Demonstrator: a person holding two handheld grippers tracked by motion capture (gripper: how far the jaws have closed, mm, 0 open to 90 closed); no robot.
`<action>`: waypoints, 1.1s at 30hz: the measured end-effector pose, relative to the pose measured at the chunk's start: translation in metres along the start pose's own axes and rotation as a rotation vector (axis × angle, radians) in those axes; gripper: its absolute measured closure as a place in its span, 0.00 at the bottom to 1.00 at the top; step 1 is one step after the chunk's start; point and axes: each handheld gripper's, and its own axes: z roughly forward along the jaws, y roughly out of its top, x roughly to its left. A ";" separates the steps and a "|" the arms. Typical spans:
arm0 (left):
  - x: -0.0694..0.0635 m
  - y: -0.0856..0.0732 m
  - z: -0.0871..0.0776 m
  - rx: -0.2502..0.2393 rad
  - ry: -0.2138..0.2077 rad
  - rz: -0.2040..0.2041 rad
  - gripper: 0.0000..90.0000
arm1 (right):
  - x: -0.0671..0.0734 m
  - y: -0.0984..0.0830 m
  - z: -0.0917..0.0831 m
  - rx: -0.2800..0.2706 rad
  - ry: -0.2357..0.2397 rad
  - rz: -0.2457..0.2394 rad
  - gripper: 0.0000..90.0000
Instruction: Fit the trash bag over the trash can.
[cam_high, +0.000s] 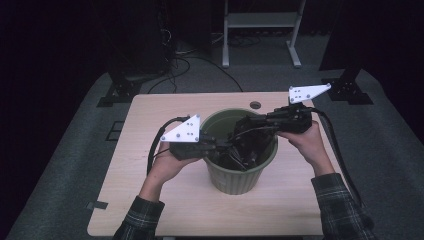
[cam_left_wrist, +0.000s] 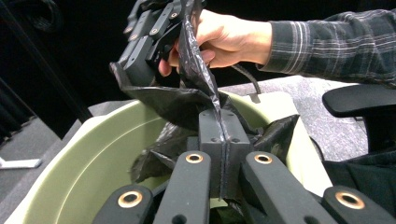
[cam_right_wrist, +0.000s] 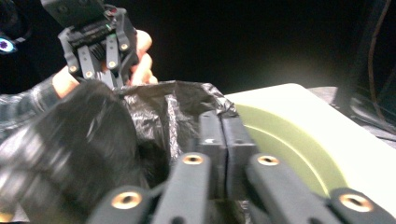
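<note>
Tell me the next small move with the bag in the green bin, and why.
Probably draw the two grippers apart to spread the black bag open. The left gripper and right gripper are each shut on its film, which is bunched inside the green bin, not over the rim.

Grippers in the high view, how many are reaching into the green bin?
2: the left gripper enters over the green bin's left rim, the right gripper over its right rim, both meeting the black bag inside.

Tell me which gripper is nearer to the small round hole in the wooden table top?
Right. The right gripper reaches into the green bin just beside the hole; the left gripper enters from the far side.
</note>
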 end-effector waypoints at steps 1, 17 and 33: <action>0.001 0.000 -0.002 0.000 0.005 -0.004 0.99 | 0.000 0.000 -0.002 0.002 -0.010 0.005 1.00; 0.014 -0.010 -0.017 -0.030 0.109 -0.056 0.97 | 0.003 0.003 -0.025 0.016 -0.180 -0.002 1.00; 0.019 -0.019 -0.044 -0.070 0.181 -0.096 0.94 | 0.001 -0.008 -0.063 -0.058 -0.325 0.034 1.00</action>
